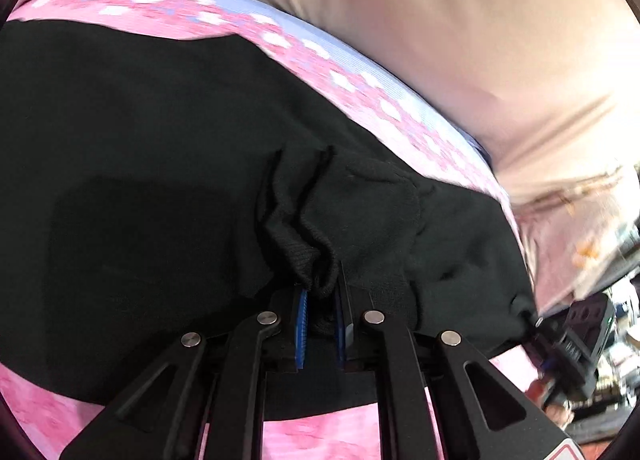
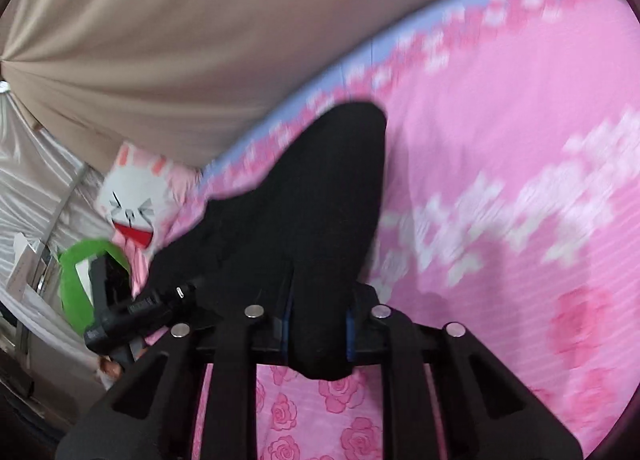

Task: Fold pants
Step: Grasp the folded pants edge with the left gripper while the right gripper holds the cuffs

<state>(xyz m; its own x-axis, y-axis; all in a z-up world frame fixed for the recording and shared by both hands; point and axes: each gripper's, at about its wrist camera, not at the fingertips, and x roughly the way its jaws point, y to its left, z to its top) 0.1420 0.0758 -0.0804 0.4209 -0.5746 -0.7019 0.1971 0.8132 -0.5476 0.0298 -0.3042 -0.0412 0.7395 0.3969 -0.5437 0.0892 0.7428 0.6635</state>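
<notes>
left gripper (image 1: pixel 322 300) jaws clamp black pants (image 1: pixel 160 180) hem; right gripper (image 2: pixel 316 324) jaws pinch pants; pink bedsheet (image 2: pixel 520 140) beneath

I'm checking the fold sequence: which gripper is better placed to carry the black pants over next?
Probably neither alone: the left gripper pinches a bunched edge of the black fabric pants, and the right gripper clamps another part, so both should likely move together.
</notes>
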